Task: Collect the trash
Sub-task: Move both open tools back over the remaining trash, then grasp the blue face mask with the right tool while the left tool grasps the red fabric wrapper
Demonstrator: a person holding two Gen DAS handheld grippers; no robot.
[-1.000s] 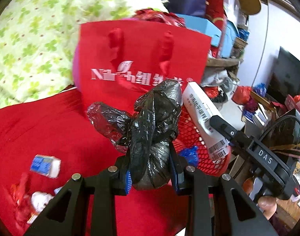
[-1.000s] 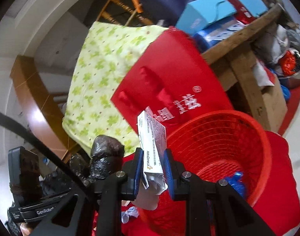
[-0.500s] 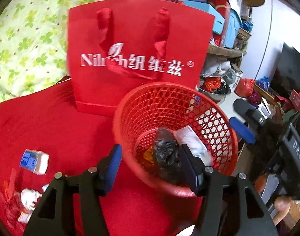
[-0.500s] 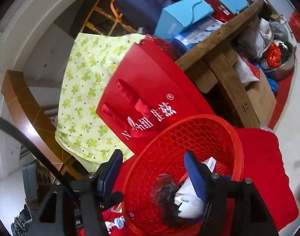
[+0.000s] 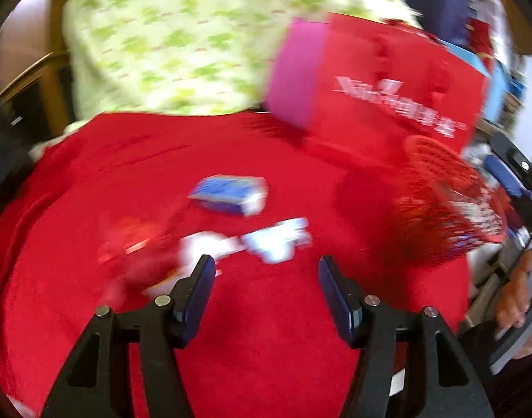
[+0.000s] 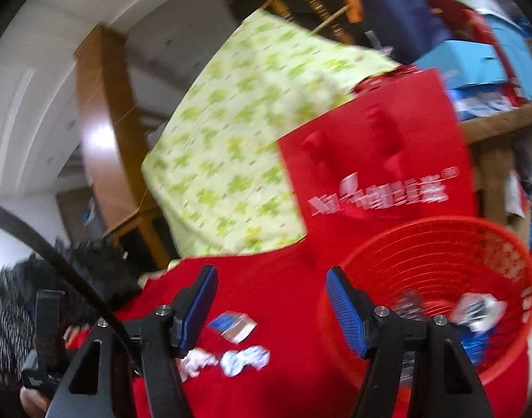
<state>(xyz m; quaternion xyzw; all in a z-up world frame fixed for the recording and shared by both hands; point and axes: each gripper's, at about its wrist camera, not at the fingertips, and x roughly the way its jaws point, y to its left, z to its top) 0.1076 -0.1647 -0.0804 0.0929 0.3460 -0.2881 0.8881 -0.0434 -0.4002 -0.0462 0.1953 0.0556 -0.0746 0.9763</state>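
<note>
Both views are blurred by motion. My left gripper [image 5: 267,282] is open and empty, tilted down over the red cloth [image 5: 266,348], just short of a crumpled white-and-blue wrapper [image 5: 278,238]. A blue-and-white carton [image 5: 231,193] lies beyond it, and red-and-white scraps [image 5: 144,244] lie to the left. The red mesh basket [image 5: 440,202] stands at the right. My right gripper [image 6: 271,294] is open and empty, left of the basket [image 6: 436,240], which holds a white box [image 6: 478,310] and dark trash. The carton [image 6: 232,325] and wrappers [image 6: 245,358] lie below it.
A red paper gift bag [image 5: 394,97] stands behind the basket, with a green-patterned cloth [image 5: 182,41] draped behind it. Cluttered shelves with blue boxes [image 6: 482,62] fill the right. A person's hand [image 5: 513,299] holds the other gripper at the right edge.
Both grippers let go of their loads, the black bag and the white box, which dropped into the basket. Both then swung left, the left one down toward the litter on the cloth.
</note>
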